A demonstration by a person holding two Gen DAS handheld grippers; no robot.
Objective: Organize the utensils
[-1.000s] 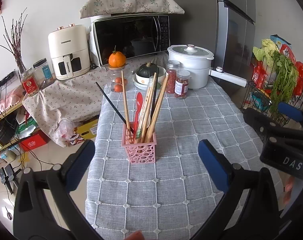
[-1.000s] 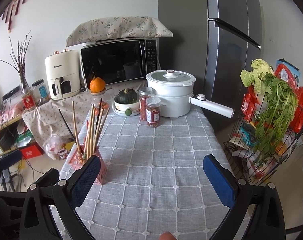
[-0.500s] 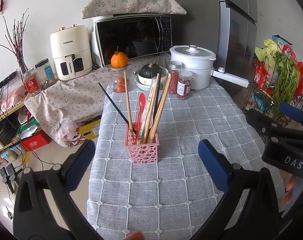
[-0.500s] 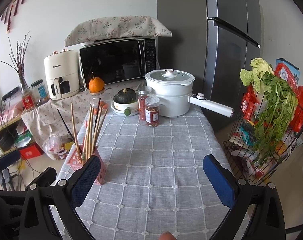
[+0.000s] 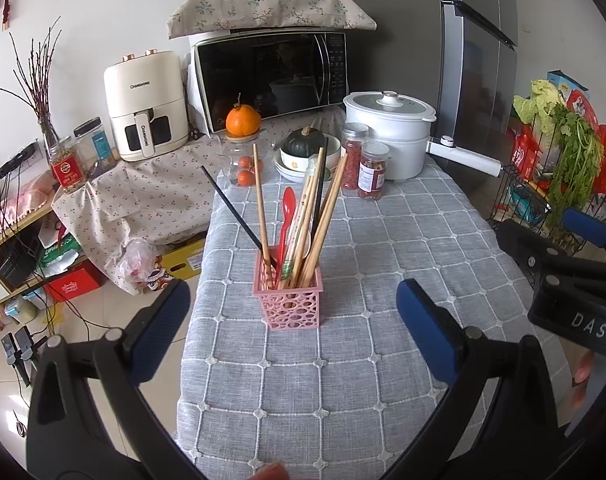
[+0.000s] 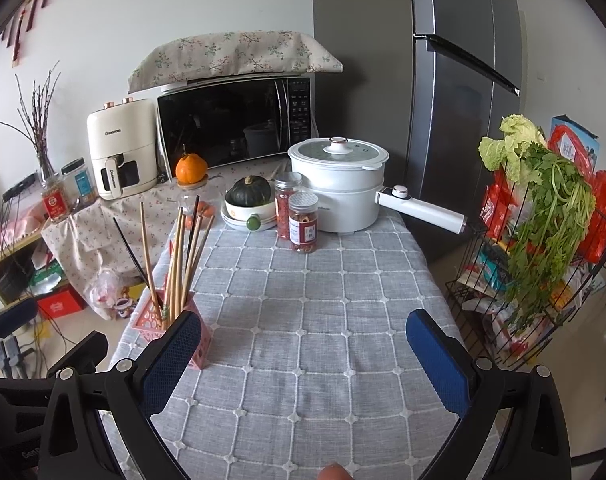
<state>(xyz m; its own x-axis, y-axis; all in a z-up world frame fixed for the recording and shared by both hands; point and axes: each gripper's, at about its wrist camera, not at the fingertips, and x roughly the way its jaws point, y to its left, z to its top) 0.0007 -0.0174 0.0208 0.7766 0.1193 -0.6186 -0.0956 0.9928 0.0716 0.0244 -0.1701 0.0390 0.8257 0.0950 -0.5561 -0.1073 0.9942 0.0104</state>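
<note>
Only the left wrist view shows the red spoon (image 5: pixel 288 208) among the chopsticks (image 5: pixel 321 216).

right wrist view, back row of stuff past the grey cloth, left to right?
air fryer → orange → dark green squash in its bowl → taller jar → shorter jar → white pot → pot handle → vegetable rack

We are in a home kitchen. A microwave (image 6: pixel 235 120) under a floral cloth stands beside a cream air fryer (image 6: pixel 121 148), with a tall grey fridge (image 6: pixel 455 92) at right. On the desk (image 6: pixel 323 320), covered in a grey checked cloth, sit a white electric pot (image 6: pixel 339 188), spice jars (image 6: pixel 303 222) and a squash (image 6: pixel 249 191); greens (image 6: pixel 543 208) hang in a wire rack.
</note>
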